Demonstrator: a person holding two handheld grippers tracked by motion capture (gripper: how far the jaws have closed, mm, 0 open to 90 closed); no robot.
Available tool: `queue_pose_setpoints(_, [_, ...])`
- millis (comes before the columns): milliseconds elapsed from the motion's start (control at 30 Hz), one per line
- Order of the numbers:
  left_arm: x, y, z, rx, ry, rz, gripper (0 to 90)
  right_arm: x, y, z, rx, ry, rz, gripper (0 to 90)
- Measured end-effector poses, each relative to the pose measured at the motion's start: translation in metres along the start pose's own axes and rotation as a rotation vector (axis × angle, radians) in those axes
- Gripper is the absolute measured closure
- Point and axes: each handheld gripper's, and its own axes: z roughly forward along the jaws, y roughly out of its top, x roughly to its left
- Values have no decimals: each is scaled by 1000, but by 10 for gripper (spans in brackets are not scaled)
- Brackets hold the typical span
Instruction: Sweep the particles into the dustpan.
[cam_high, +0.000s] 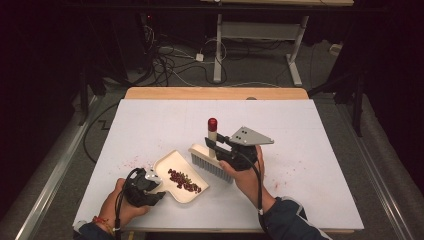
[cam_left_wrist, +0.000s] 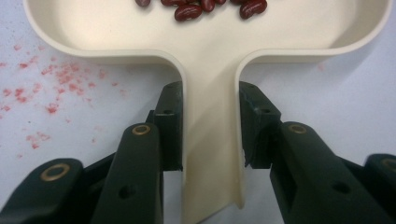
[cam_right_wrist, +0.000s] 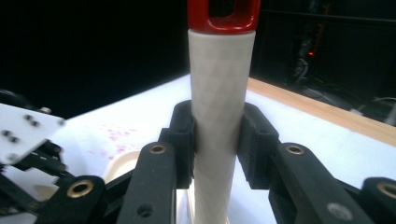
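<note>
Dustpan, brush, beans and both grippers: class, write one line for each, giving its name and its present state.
Dustpan: flat on the table, beans inside, its handle clamped.
Brush: handle upright, bristles down at the dustpan's far edge.
Beans: gathered in the dustpan.
Left gripper: shut on the dustpan's handle.
Right gripper: shut on the brush's white handle.
Table: speckled with red crumbs.

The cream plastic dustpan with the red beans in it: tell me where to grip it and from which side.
Grip the cream plastic dustpan by its flat narrow handle, coming from the near, handle end, opposite the open lip. The handle is slim enough to fit between the pads, and holding it level there keeps the red kidney beans in the tray. The left gripper is clamped there now.
</note>
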Motion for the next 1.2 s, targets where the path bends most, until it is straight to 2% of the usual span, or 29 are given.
queue_pose_setpoints(167, [-2,1,1,-4,2,-21,639,17,2,6,-18,31,-26,698])
queue_pose_setpoints(267, [-2,2,1,-4,-3,-38,639,24,2,10,-16,52,-22,698])
queue_pose_setpoints(400, [-3,6,2,-2,-3,-66,639,36,2,13,-14,60,-55,697])
queue_pose_setpoints(633, [-8,11,4,4,12,-96,639,54,3,16,-4,70,-76,697])
queue_pose_setpoints(800, [-9,13,5,3,9,-114,639,61,3,16,6,70,-73,697])
queue_pose_setpoints(900, [-8,14,6,-3,6,-124,638,63,3,16,1,61,-89,697])
queue_pose_setpoints(1033, [-7,15,7,-12,11,-133,639,62,3,14,1,70,-79,697])
queue_pose_setpoints(1133, [-6,15,7,-16,5,-141,639,58,6,10,-19,52,-91,697])
queue_pose_setpoints(1200, [-5,16,7,-14,4,-138,639,52,8,6,-34,39,-79,698])
